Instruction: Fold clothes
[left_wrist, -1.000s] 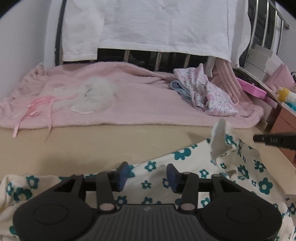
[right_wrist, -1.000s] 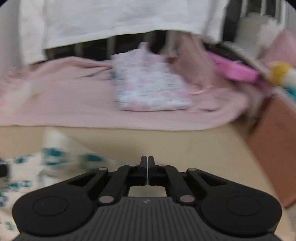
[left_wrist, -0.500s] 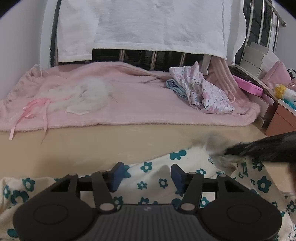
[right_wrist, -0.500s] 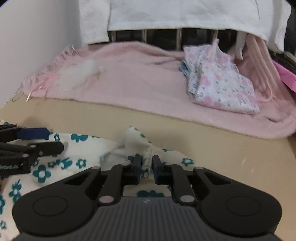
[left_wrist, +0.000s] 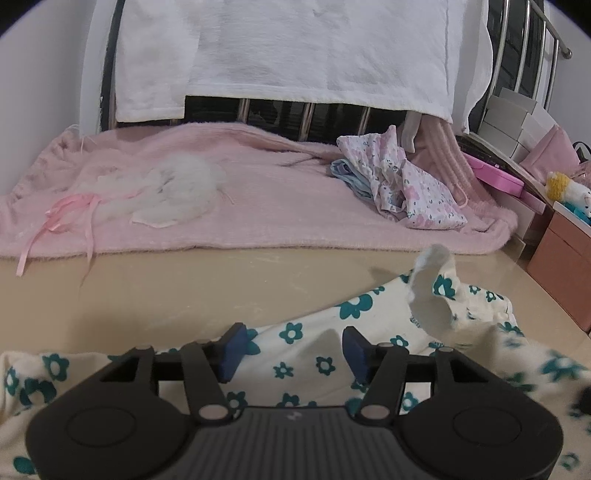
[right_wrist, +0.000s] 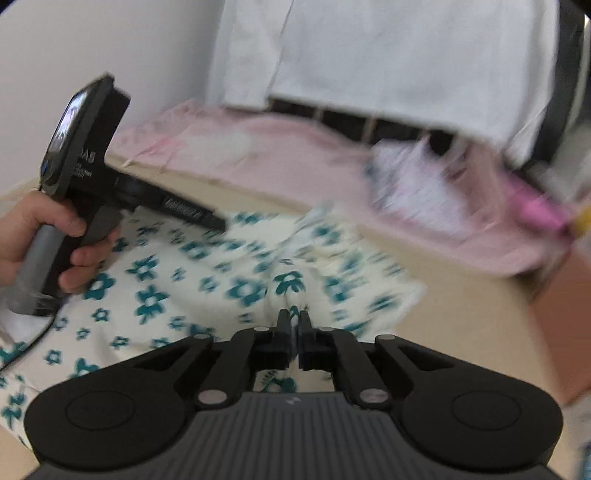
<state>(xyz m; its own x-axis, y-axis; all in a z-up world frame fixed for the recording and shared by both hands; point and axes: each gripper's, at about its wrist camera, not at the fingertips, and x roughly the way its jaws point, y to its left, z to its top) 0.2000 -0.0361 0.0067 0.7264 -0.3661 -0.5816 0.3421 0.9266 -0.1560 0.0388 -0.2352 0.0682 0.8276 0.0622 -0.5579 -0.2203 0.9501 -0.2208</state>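
Observation:
A cream garment with teal flowers lies spread on the tan mattress, with a ruffled cuff sticking up at the right. My left gripper is open just above the cloth, holding nothing. In the right wrist view the same garment fills the middle. My right gripper is shut on a pinched fold of it. The left gripper's body shows there at the left, held in a hand.
A pink blanket covers the back of the bed, with a white fluffy garment and a pile of floral clothes on it. A white towel hangs on the headboard rails. A brown cabinet stands at the right.
My right gripper closed on a fold of the flowered garment and swung back and to the right with it. My left gripper opened a little wider and stayed over the cloth.

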